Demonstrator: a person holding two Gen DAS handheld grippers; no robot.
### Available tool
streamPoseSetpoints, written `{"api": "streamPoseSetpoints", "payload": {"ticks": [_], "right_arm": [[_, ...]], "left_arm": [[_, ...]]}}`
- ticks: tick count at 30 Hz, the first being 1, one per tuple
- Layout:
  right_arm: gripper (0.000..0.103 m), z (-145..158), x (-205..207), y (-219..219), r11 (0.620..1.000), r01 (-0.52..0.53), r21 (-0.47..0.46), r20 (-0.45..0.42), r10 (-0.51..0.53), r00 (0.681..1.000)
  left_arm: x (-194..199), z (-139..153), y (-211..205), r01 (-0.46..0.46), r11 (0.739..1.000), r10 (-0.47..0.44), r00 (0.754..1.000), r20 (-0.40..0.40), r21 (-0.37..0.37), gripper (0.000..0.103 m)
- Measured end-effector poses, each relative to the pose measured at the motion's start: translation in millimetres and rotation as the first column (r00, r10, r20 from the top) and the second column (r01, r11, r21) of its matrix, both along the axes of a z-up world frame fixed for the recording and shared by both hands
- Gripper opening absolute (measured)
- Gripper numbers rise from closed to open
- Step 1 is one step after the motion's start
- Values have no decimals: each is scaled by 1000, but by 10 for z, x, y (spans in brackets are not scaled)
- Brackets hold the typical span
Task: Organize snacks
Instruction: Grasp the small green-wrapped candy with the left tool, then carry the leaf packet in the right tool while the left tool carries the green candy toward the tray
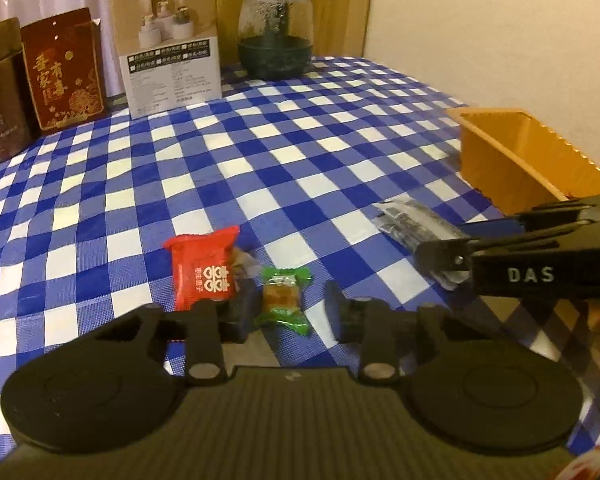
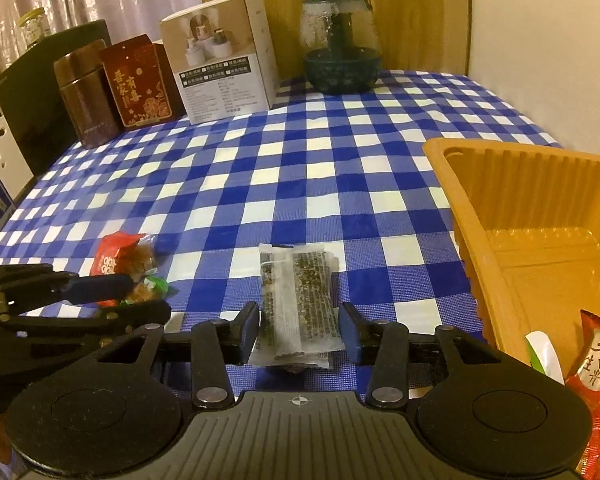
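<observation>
A green-wrapped candy [image 1: 284, 300] lies on the blue checked cloth between the fingers of my left gripper [image 1: 290, 316], with a sliver of cloth still showing beside the right finger; the jaws are narrow but open. A red packet [image 1: 204, 268] and a brown candy [image 1: 242, 262] lie just beyond it. My right gripper [image 2: 300, 336] is shut on a dark speckled packet [image 2: 296, 304] that rests on the cloth, its pads against both long edges. The orange tray [image 2: 436, 148] stands to the right with a red snack bag [image 2: 596, 368] in its near corner.
Along the back stand a brown tin [image 2: 84, 92], a red box [image 2: 140, 80], a white carton [image 2: 220, 60] and a glass jar [image 2: 340, 44]. A wall runs along the right. The table edge falls off at the left, near a dark cabinet [image 2: 40, 120].
</observation>
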State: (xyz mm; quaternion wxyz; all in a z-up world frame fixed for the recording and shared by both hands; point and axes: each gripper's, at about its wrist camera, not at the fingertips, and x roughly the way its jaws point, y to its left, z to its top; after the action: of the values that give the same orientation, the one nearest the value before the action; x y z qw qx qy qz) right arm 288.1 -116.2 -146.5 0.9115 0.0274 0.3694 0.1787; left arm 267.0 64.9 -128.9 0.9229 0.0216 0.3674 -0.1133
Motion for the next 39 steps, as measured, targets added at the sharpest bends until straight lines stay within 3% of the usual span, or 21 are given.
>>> {"api": "streamPoseSetpoints", "payload": {"ticks": [9,19,22,39], "right_arm": [[45,-6,12,44,1000,-16,-20,33,17,999],[45,-51,51,123,997,-36,-62,39,39,999],[39,-24,25,148,997,-40,-69,36,42,998],[39,467,-785,-26,999,-33,31,26,33,999]], "left_arm": [[18,-24,-6,-21,1000,21,1000,-8,15,21],[-129,84,15,-75,996,73,997,-33,-45,20],[-199,140,-1,-79,996,77,996,-33,-51,20],[-925,587,47,-222,966,213,974,-72,-136,20]]}}
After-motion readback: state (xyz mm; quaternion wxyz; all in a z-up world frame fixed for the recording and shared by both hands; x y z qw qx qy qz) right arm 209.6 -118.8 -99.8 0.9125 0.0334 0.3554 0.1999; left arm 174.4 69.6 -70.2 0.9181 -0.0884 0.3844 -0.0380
